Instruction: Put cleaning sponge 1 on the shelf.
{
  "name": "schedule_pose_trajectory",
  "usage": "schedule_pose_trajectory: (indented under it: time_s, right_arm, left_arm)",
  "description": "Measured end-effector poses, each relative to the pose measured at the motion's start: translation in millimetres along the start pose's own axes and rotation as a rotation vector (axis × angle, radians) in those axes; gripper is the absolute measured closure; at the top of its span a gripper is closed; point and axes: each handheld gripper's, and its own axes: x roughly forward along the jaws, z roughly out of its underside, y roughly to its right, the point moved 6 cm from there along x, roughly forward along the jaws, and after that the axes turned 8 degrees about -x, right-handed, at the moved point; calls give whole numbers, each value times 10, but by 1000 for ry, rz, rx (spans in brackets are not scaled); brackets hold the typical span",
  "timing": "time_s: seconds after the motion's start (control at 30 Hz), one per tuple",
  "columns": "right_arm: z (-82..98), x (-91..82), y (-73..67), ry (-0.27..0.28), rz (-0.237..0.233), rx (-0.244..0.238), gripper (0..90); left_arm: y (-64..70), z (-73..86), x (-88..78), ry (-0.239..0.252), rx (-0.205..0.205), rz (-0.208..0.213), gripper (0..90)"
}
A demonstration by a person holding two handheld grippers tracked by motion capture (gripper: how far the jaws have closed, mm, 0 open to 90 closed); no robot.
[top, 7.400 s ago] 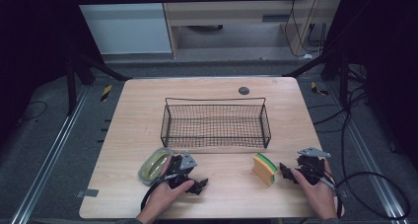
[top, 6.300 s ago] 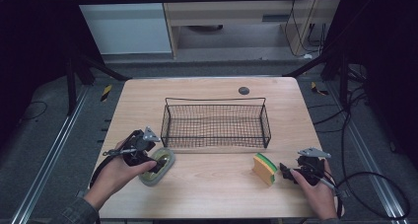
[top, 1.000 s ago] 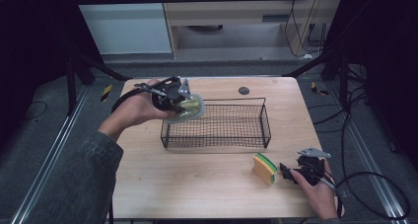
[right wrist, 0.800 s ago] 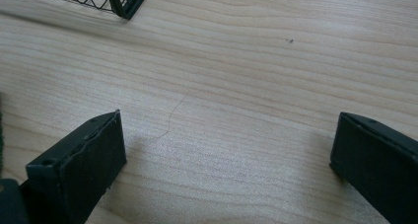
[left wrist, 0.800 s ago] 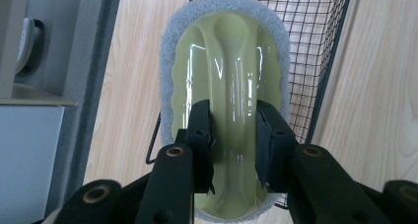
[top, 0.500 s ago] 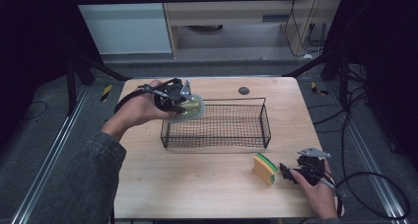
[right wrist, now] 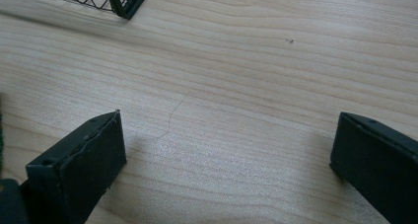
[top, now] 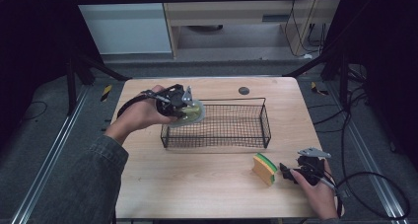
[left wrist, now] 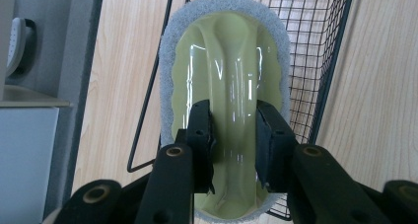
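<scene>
Holding tight, the left gripper (left wrist: 231,145) has its two black jaws squeezed on the raised middle ridge of a scrubber (left wrist: 224,86). The scrubber is pale yellow-green and shiny, with a fuzzy grey pad all around its edge. From the high view, the left gripper (top: 183,105) holds it up in the air at the left end of the wire basket (top: 266,128), right over the basket's rim. The scrubber (top: 194,113) is tilted, and it is not lying in the basket yet.

So the first part looks nearly done: the scrubber is picked up and carried to the basket. What is left, I think, is to move it a bit more over the basket, lower it, and let go.

Farther out, the right gripper (top: 291,172) rests low on the table (top: 197,184) near the front right edge. Its jaws are spread wide with nothing between them, just bare wood. A sponge (top: 264,168), yellow with a green side, stands on the table just beside those jaws, but I cannot tell if they touch. It sits outside the basket, so it probably has to go in too. The basket looks like it has nothing in it for now.
</scene>
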Motion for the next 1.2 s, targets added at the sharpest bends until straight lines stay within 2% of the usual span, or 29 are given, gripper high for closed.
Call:
schedule_pose_trajectory:
  time_s: [0.73, 1.2]
  right_arm:
    - [-2, 1, 1, 3, 1, 0, 4]
    - [-2, 1, 1, 3, 0, 0, 4]
  left_arm:
    - [37, 86, 184, -11, -5, 19, 706]
    - [51, 89, 231, -19, -1, 24, 706]
